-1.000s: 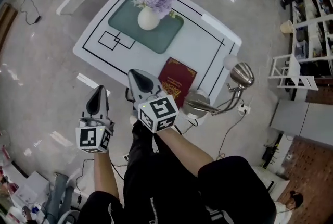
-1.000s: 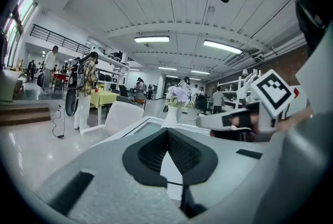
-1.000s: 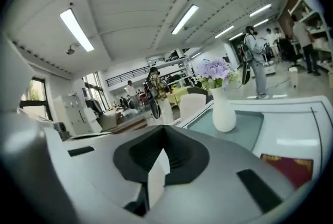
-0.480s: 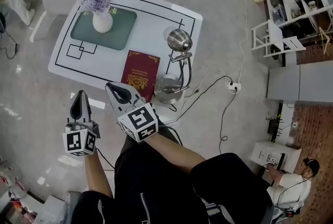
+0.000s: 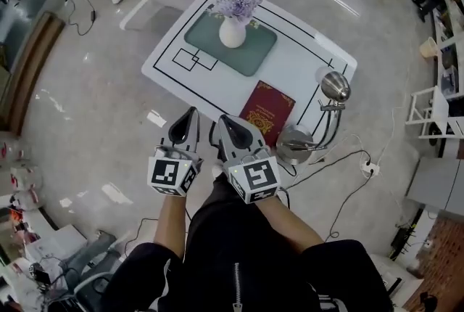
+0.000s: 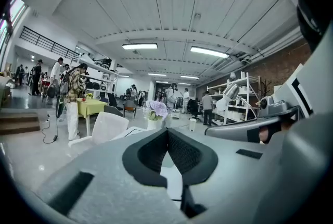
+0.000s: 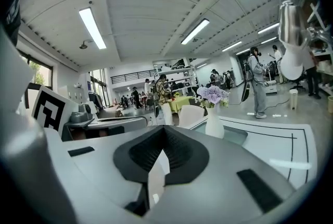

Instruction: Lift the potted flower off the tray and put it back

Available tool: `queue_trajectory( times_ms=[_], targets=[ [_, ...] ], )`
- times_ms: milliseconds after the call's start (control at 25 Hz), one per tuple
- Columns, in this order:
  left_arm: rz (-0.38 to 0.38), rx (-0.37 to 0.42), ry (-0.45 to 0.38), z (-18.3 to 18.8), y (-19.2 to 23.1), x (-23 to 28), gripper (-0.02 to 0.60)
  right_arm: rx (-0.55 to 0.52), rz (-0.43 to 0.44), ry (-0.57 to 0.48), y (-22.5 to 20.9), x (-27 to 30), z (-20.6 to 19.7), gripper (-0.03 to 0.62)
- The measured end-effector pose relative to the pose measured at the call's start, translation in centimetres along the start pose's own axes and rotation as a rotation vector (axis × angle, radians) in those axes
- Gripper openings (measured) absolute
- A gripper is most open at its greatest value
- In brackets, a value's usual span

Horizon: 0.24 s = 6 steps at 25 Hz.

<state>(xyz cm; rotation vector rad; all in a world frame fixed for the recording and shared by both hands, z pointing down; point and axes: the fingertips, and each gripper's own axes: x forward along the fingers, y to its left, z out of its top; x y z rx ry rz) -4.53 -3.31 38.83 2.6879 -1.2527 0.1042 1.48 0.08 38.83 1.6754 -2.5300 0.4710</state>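
The white table (image 5: 308, 60) bears a green tray (image 5: 257, 56), and the flower (image 5: 233, 31) stands upright on it. Short of the table, the left gripper (image 5: 191, 115) and right gripper (image 5: 224, 122) hang side by side, each with jaws pressed together and empty. In the left gripper view, the jaws hide the pot's foot.

In the left gripper view, the grey left gripper (image 6: 167, 132) is covering the lower part of the purple potted flower (image 6: 156, 109) in its white vase, at 11 o'clock from its tips; in the right gripper view, the edge at 2 o'clock is cutting off the silver desk lamp (image 7: 289, 25), and the grey right gripper (image 7: 165, 129) is hiding the near part of the flat green tray (image 7: 235, 134); in the head view, the gold print on the dark red book (image 5: 267, 109) is showing too small to read.
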Motion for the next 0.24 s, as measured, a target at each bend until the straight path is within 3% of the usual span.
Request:
queue_trajectory(
  times_ms=[240],
  targets=[
    [0.033, 0.013, 0.005, 1.1, 2.2, -1.1, 0.003, -0.006, 0.038, -0.003, 2.0, 1.5, 0.9, 0.005]
  ],
)
